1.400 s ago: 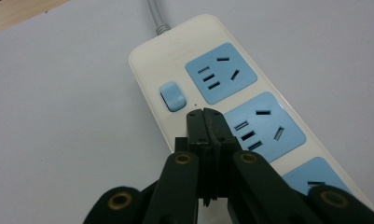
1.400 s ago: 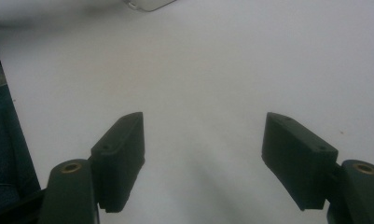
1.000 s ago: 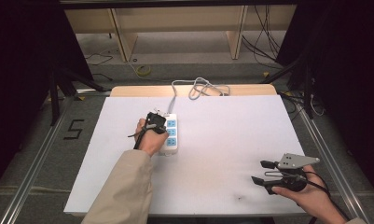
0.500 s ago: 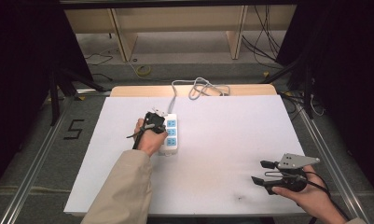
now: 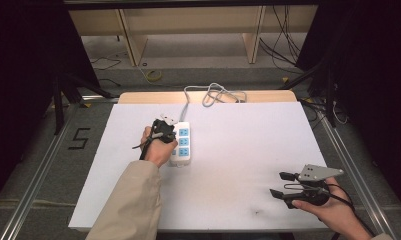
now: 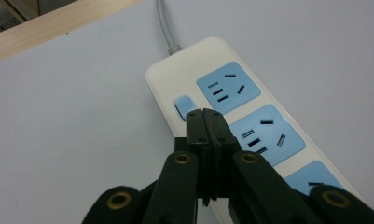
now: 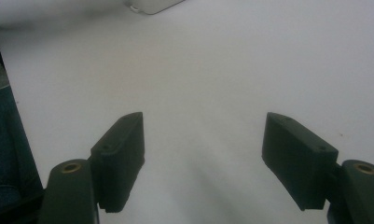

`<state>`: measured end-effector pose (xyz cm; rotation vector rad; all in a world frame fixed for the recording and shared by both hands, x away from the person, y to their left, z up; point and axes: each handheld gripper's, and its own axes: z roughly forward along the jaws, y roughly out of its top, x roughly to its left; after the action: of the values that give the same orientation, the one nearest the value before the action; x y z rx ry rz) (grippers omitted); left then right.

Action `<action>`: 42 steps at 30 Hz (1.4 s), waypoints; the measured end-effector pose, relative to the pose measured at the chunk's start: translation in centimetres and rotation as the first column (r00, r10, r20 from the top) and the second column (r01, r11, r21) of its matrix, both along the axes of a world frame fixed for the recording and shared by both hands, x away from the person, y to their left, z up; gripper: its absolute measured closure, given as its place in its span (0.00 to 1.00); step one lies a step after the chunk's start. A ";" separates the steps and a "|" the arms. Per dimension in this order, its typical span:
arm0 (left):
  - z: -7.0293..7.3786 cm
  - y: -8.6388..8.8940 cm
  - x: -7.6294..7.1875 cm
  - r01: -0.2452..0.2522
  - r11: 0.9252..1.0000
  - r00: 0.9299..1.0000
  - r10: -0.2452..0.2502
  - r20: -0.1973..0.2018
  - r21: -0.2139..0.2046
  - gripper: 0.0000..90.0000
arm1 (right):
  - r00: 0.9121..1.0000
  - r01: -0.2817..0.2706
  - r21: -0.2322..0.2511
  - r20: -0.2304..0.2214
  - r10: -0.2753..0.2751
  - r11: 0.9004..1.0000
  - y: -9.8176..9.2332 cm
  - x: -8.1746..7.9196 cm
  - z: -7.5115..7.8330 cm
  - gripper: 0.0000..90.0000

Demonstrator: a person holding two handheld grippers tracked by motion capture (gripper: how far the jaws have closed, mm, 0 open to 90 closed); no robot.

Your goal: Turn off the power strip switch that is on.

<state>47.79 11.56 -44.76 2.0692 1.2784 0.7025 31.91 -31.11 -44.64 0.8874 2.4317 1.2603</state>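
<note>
Switch (image 6: pixel 183 105) on strip (image 6: pixel 250 126), frame centre: pressing with closed tip.
Left gripper (image 6: pixel 204 114) fully shut, holding nothing; press straight down, centred, lightly.

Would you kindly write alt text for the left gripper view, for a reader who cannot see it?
The left gripper, its black fingers shut together, points its tip at the small blue switch on a white power strip. The strip has blue sockets, and its grey cord runs off across a white tabletop.
</note>
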 end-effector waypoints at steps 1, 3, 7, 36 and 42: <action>0.1 0.0 -0.1 0.004 1.000 1.000 -0.004 0.002 0.000 1.00 | 1.000 0.002 0.000 -0.001 -0.002 1.000 0.0 0.0 0.0 0.34; 0.3 0.0 -0.3 0.007 1.000 1.000 -0.007 0.013 -0.009 1.00 | 1.000 0.003 0.002 -0.002 -0.003 1.000 0.0 0.0 0.0 0.34; 0.8 0.2 -0.7 0.011 1.000 1.000 -0.011 0.026 -0.021 0.93 | 1.000 0.004 0.000 -0.003 -0.004 1.000 0.0 0.0 0.0 0.34; 1.5 0.9 -3.6 0.067 0.988 0.996 -0.058 0.065 -0.142 0.41 | 1.000 0.002 0.004 -0.001 -0.002 1.000 0.0 -0.1 0.0 0.34; 1.5 0.9 -4.5 0.104 0.981 0.994 -0.095 0.061 -0.163 0.40 | 1.000 0.000 0.003 0.000 0.000 1.000 0.0 -0.1 0.0 0.34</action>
<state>43.29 12.46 -43.21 1.9519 1.1549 0.5810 31.85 -31.11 -44.60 0.8886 2.4302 1.2639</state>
